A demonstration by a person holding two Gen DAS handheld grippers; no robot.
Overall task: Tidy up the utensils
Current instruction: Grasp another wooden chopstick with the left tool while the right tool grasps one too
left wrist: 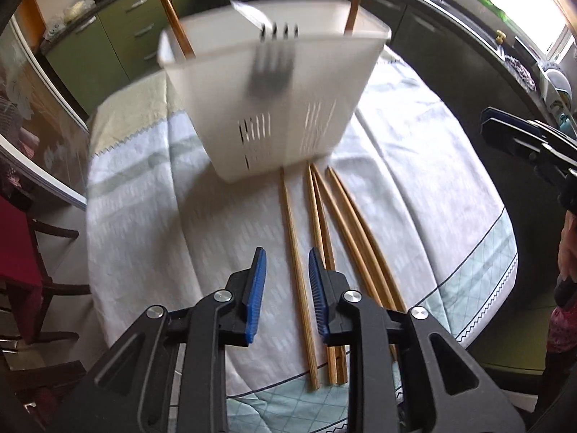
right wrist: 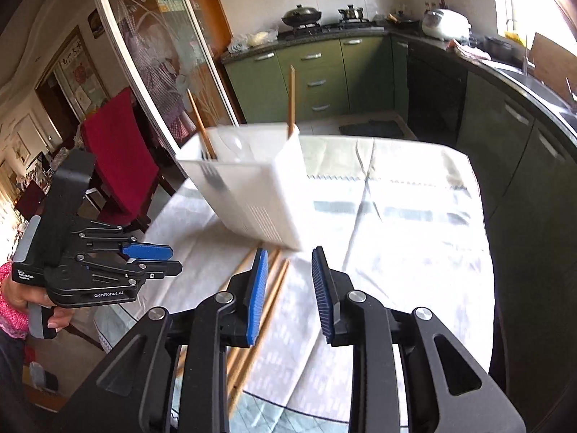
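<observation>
A white plastic utensil holder [left wrist: 274,101] stands on the cloth-covered table [left wrist: 155,223]. A fork [left wrist: 272,72] shows dimly through its wall, and two chopsticks [left wrist: 169,14] lean out of its top. Several loose wooden chopsticks [left wrist: 324,234] lie side by side in front of the holder. My left gripper [left wrist: 287,256] hangs open just above them, and the leftmost stick passes under the gap between its blue pads. In the right wrist view the holder [right wrist: 252,195] is ahead, the loose chopsticks [right wrist: 274,288] run under the left finger, and my right gripper [right wrist: 290,252] is open and empty. The left gripper [right wrist: 173,259] appears at the left there.
A red-draped chair [right wrist: 115,151] stands at the table's left side by a glass sliding door [right wrist: 162,54]. Green kitchen cabinets [right wrist: 306,75] and a dark counter run behind and to the right. A person's hand [right wrist: 54,319] holds the left gripper's handle.
</observation>
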